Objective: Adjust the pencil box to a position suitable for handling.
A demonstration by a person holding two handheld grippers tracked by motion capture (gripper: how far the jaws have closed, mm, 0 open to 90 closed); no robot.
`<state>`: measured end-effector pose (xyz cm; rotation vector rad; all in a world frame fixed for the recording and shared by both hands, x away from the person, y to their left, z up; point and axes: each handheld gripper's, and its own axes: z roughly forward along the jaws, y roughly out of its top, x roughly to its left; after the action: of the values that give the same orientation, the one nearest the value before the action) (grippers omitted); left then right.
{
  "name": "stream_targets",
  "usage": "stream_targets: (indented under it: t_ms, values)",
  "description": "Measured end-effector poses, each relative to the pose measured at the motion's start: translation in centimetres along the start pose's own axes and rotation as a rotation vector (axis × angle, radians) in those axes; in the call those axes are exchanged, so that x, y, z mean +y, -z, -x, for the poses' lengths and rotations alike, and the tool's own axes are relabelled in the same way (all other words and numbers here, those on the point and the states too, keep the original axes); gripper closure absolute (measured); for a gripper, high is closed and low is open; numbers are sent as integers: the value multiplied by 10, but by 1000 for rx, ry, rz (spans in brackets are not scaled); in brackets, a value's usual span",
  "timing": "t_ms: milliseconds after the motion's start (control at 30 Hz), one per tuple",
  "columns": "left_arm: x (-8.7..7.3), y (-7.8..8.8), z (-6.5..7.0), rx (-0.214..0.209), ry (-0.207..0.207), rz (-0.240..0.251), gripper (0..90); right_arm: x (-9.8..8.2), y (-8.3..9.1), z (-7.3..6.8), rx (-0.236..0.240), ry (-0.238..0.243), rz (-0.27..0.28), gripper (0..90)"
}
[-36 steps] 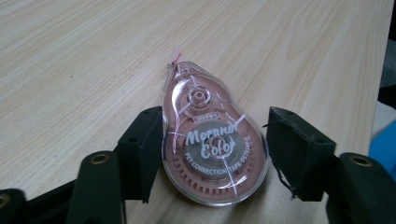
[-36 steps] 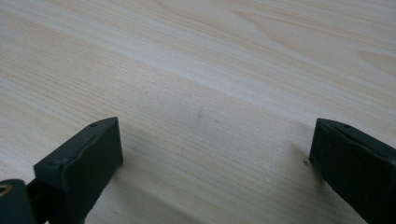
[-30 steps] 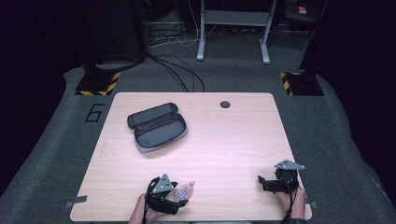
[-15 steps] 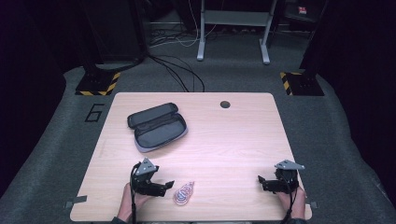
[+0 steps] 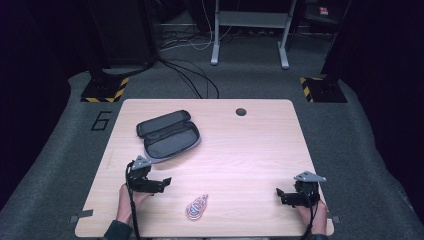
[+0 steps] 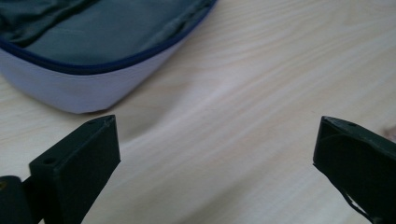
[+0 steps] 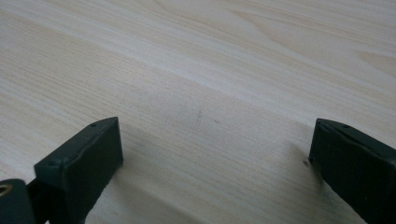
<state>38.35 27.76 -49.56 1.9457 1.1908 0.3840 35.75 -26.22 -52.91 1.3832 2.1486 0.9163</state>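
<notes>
My left gripper (image 5: 150,182) sat near the table's (image 5: 250,150) left edge, jaws spread wide with nothing between them. The open pouch (image 5: 167,136) lay just beyond it, toward the far left corner, its long axis slanting from the left edge toward the far edge; in the left gripper view its pale fabric wall (image 6: 79,91) with dark piping and grey soft lining stood ahead of the left jaw. A small flat trinket (image 5: 197,207), pinkish and glossy, tapering to a point, rested by the near edge, just right of that gripper and well apart from my right gripper (image 5: 295,195), which waited at the near right corner, jaws likewise apart over bare pale woodgrain. I judged the left hand nearer both things.
</notes>
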Motion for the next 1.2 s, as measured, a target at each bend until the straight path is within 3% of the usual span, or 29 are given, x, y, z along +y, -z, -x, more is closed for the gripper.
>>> stream_targets:
  t_ms: [300, 433, 667, 933, 1067, 1200]
  values:
    - [14, 0, -32, 76, 61, 7, 4, 0, 0, 0, 0, 0, -1, 22]
    - [21, -4, -42, 110, 69, 6, 16, 0, 0, 0, 0, 0, -1, 22]
    - [33, -12, -58, 128, 98, -11, 39, 0, 0, 0, 0, 0, -1, 22]
    - [47, -24, -71, 186, 117, -11, 152, 0, 0, 0, 0, 3, 1, 22]
    - [49, -31, -75, 220, 106, -38, 207, 0, 0, 0, 0, 3, 1, 22]
    - [49, -35, -76, 222, 120, -43, 291, 0, 0, 0, 0, 2, 1, 23]
